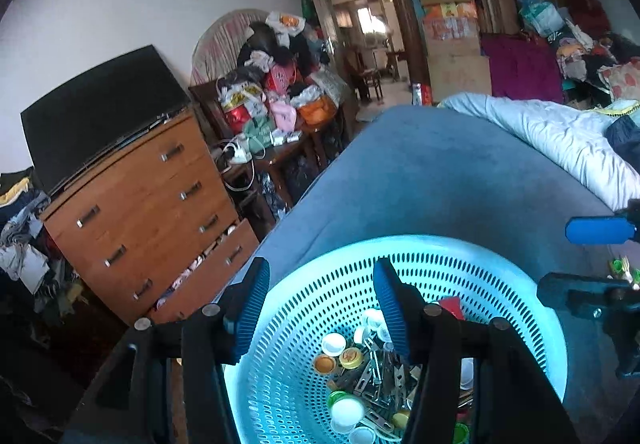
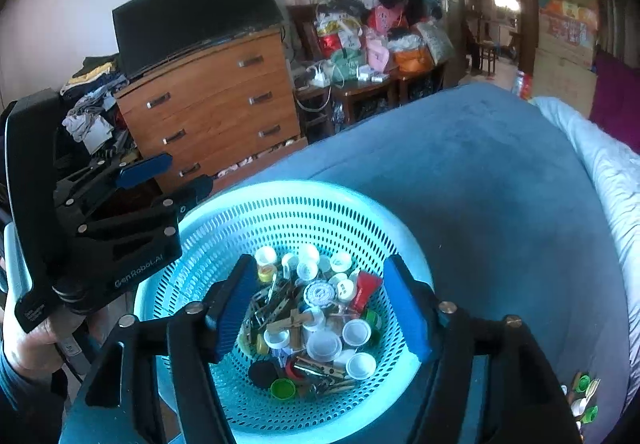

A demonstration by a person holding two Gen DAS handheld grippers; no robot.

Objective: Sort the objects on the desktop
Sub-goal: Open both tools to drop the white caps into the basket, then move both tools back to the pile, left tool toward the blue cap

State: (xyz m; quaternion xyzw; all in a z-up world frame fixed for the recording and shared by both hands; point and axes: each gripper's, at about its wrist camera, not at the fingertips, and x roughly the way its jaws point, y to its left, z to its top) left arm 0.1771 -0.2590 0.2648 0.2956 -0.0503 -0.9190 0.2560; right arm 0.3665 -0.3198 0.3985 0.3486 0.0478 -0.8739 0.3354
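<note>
Basket is a perforated turquoise plastic colander type, sitting at the near left edge of the blue cushioned surface, rim looks close to or slightly past that edge. It holds a loose mixed heap: white bottle caps, green cap, wooden clothespins, a red piece, a black disc.

Risks:
- Heap is tangled; pinching one clothespin likely drags neighbours out.
- Caps are small and smooth, could squirt from the pads.
- Basket is light on soft fabric near the edge; a sideways push could tip it floorward.

Right gripper hovers over the heap, jaws spread, nothing between. Left gripper also spread wide and empty over the basket's left rim. A few caps lie on the fabric at the near right edge, too blurred to sort by type.
</note>
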